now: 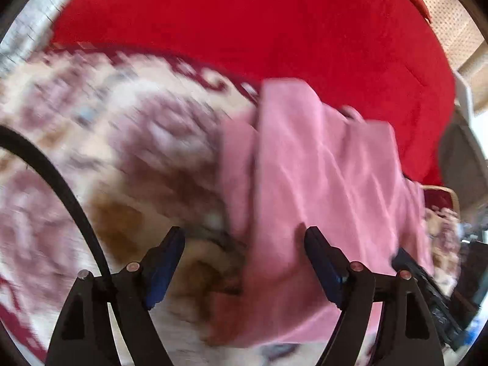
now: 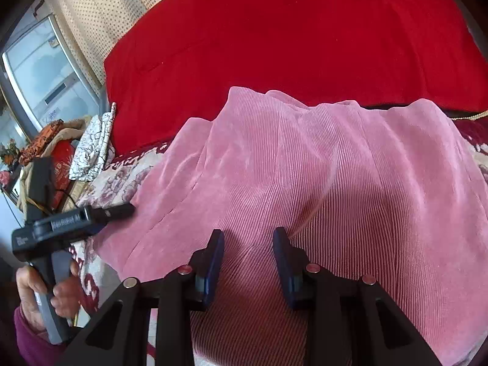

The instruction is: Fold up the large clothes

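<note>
So we've got a big pink ribbed, velvety garment [image 2: 320,164] spread over a cream bedspread with a dark red and mauve floral pattern [image 1: 100,140], and behind both sits a bright red quilted cover [image 2: 289,39] that fills the top of both views. The pink cloth lies in soft ridges and folds, its far edge just touching the red cover, its left edge trailing onto the floral spread.

In the right wrist view, our right gripper [image 2: 247,235] is low over the near part of the garment, blue-padded fingers [image 2: 213,262] set moderately apart with a raised fold of pink cloth showing in the gap. We can't tell if the pads actually touch the fabric, but they aren't pinching it.

Our left gripper [image 1: 241,235] is spread wide in its own view, which is pretty smeared with motion blur. Its right finger sits over the left edge of the pink cloth, its left finger over the floral spread; nothing is held between them. From the right camera you can see that same left gripper off to the side, its black tip right at the garment's left edge, with the left hand [image 2: 39,289] wrapped round the grey handle.

Off to the left there's a white cloth with a black crackle print [image 2: 91,149] beside the red cover, and a cream dotted curtain [image 2: 100,9] further back.
</note>
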The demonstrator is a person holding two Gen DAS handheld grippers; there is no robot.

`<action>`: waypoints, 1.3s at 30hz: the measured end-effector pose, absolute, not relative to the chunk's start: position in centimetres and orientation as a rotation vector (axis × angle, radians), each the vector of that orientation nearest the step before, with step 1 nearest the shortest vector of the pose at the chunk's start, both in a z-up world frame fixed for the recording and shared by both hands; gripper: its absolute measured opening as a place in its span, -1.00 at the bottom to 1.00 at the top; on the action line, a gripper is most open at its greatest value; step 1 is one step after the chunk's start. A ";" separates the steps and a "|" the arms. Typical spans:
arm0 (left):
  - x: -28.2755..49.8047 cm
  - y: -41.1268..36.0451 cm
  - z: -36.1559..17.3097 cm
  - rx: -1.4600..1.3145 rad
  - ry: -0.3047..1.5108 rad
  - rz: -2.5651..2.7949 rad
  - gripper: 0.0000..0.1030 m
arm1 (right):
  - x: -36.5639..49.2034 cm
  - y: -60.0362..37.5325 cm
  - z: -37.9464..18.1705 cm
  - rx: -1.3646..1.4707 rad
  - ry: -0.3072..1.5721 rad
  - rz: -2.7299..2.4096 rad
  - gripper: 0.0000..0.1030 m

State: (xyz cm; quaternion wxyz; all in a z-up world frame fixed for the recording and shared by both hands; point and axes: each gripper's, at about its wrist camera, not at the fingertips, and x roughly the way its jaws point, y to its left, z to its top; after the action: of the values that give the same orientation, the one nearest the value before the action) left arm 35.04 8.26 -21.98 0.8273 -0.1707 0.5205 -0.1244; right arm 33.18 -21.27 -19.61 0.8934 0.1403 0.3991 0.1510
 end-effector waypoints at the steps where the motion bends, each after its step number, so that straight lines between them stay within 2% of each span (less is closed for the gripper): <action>1: 35.1 8.0 -22.2 -0.387 1.103 -0.283 0.43 | 33.2 -21.4 -19.7 0.297 0.827 0.318 -0.27; 2: 35.2 7.8 -22.3 -0.398 1.099 -0.308 0.26 | 33.2 -21.5 -19.7 0.302 0.827 0.322 -0.27; 3: 35.4 7.5 -22.4 -0.422 1.102 -0.353 -0.11 | 33.2 -21.6 -19.7 0.309 0.828 0.327 -0.27; 6: 35.4 7.6 -21.9 -0.467 1.065 -0.353 -0.35 | 33.2 -22.0 -19.7 0.327 0.830 0.335 -0.28; 8: 35.6 7.8 -22.0 -0.484 1.066 -0.350 -0.35 | 33.3 -21.9 -19.8 0.334 0.830 0.341 -0.28; 9: 35.7 7.9 -22.1 -0.490 1.070 -0.344 -0.25 | 33.3 -21.9 -19.8 0.338 0.830 0.343 -0.28; 10: 35.8 8.2 -22.1 -0.493 1.073 -0.324 0.04 | 33.3 -21.9 -19.8 0.341 0.830 0.344 -0.28; 12: 35.8 8.9 -22.2 -0.476 1.060 -0.231 0.36 | 33.3 -21.8 -19.8 0.341 0.829 0.345 -0.28; 14: 36.0 9.4 -22.7 -0.512 1.073 -0.222 0.37 | 33.3 -21.7 -19.8 0.340 0.828 0.344 -0.28; 16: 36.3 9.4 -23.9 -0.626 1.127 -0.327 0.33 | 33.3 -21.8 -19.9 0.340 0.827 0.346 -0.27; 18: 36.3 8.5 -24.3 -0.619 1.147 -0.384 0.26 | 33.3 -21.9 -19.9 0.345 0.828 0.348 -0.28; 21: 36.2 8.7 -23.8 -0.613 1.109 -0.391 -0.12 | 33.3 -22.0 -19.9 0.355 0.828 0.352 -0.28; 23: 36.4 9.6 -23.7 -0.654 1.089 -0.399 -0.22 | 33.3 -22.1 -20.0 0.360 0.827 0.356 -0.28; 26: 36.6 10.3 -24.3 -0.686 1.098 -0.385 -0.19 | 33.3 -22.1 -20.0 0.363 0.826 0.359 -0.28; 28: 36.9 10.7 -25.2 -0.727 1.120 -0.360 0.20 | 33.3 -22.1 -20.0 0.361 0.825 0.358 -0.28; 31: 36.1 10.7 -25.0 -0.762 1.126 -0.390 0.19 | 33.2 -22.1 -20.0 0.362 0.824 0.358 -0.28; 32: 35.9 10.6 -24.6 -0.745 1.101 -0.395 0.12 | 33.2 -22.1 -20.0 0.362 0.824 0.358 -0.28; 33: 35.9 10.6 -24.1 -0.732 1.081 -0.403 -0.15 | 33.2 -22.1 -20.0 0.363 0.824 0.358 -0.28; 34: 36.1 10.0 -23.9 -0.721 1.069 -0.407 -0.28 | 33.2 -22.1 -20.0 0.363 0.824 0.358 -0.28; 36: 35.8 9.7 -23.3 -0.705 1.042 -0.417 -0.39 | 33.2 -22.2 -19.9 0.368 0.826 0.359 -0.28; 39: 35.8 9.6 -22.8 -0.704 1.012 -0.426 -0.39 | 33.3 -22.3 -19.8 0.377 0.832 0.363 -0.28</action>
State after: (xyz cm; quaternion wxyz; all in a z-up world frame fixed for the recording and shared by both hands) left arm 35.80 9.60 -22.76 0.7949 -0.3274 0.4709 -0.1980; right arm 33.34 -22.31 -19.78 0.8817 0.1808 0.3994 0.1741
